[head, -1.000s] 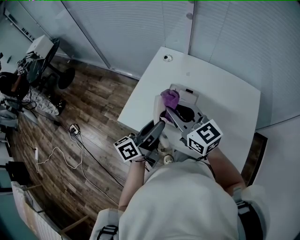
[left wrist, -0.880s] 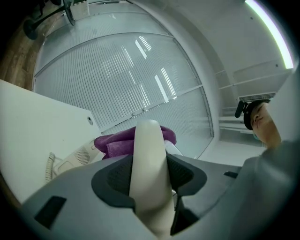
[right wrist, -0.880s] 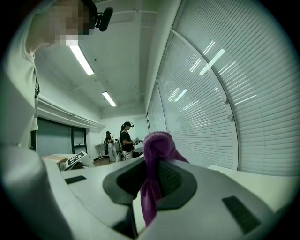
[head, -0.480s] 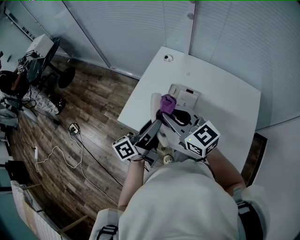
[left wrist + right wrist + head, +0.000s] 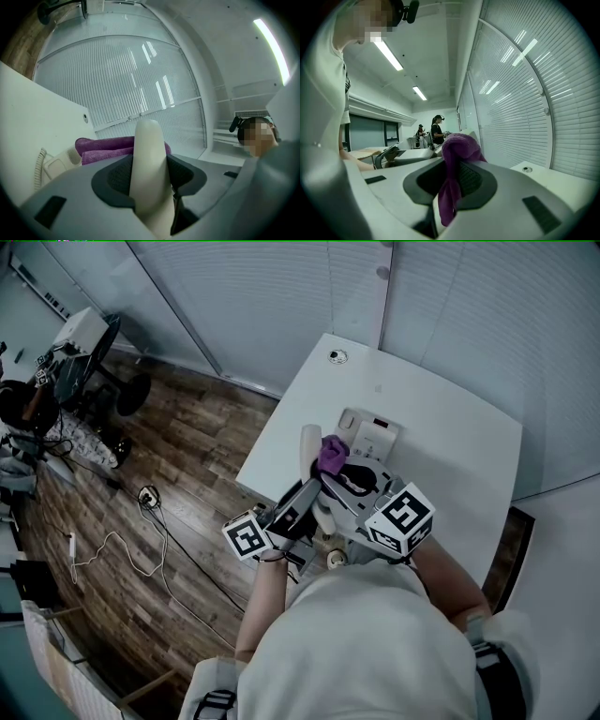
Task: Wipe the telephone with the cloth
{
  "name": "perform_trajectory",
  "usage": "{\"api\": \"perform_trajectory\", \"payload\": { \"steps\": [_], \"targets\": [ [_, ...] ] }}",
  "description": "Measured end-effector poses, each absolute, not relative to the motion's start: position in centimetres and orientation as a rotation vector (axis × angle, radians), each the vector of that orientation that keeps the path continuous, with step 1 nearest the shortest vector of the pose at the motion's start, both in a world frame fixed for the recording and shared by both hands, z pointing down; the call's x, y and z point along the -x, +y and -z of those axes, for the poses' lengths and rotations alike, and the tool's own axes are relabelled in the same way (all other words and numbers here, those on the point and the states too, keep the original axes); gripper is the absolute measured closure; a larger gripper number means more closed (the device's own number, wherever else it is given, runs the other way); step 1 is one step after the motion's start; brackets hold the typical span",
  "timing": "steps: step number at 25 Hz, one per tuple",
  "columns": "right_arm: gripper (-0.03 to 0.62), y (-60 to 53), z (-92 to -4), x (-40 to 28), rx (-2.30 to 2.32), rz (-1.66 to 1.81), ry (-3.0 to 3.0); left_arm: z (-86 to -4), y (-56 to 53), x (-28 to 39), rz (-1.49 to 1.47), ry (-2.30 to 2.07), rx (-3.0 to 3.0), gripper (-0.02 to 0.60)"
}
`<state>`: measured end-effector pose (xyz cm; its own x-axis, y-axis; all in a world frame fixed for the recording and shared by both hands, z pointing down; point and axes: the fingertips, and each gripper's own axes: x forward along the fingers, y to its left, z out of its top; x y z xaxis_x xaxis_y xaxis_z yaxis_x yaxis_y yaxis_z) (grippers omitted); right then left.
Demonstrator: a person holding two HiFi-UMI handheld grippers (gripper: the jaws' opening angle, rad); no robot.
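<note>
The cream telephone handset (image 5: pixel 309 448) is lifted off the table, and my left gripper (image 5: pixel 317 491) is shut on it. In the left gripper view the handset (image 5: pixel 149 159) stands up between the jaws. The purple cloth (image 5: pixel 331 454) lies against the handset's right side, bunched in my right gripper (image 5: pixel 334 471), which is shut on it. In the right gripper view the cloth (image 5: pixel 457 159) hangs down between the pads. The telephone base (image 5: pixel 372 433) sits on the white table (image 5: pixel 441 442) just beyond both grippers, and its coiled cord (image 5: pixel 38 166) shows in the left gripper view.
A round cable hole (image 5: pixel 337 356) is near the table's far corner. The table's left edge drops to a wood floor with cables (image 5: pixel 150 521) and an office chair (image 5: pixel 94 371). Glass walls with blinds stand behind the table. Two people stand far off (image 5: pixel 436 131).
The cloth and my right gripper have slid from over the base to the left and nearer, against the handset. The handset's far end now shows beside the cloth.
</note>
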<state>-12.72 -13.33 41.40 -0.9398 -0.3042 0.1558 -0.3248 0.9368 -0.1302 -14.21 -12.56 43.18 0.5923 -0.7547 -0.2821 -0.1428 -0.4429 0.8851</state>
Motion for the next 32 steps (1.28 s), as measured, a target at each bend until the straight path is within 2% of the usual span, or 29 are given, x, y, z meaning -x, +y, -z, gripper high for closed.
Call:
{"api": "perform_trajectory", "payload": {
  "steps": [24,32],
  "targets": [
    [0.528,-11.6,-42.7,12.9,-0.362,-0.41,-2.955,-42.7,-13.3,14.5,0.822,-0.764,-1.987,0.359],
    [0.528,-11.7,-42.5,12.6,-0.38,-0.375,-2.95,-42.4,-13.8,14.8,0.796,-0.828,-2.023,0.359]
  ]
}}
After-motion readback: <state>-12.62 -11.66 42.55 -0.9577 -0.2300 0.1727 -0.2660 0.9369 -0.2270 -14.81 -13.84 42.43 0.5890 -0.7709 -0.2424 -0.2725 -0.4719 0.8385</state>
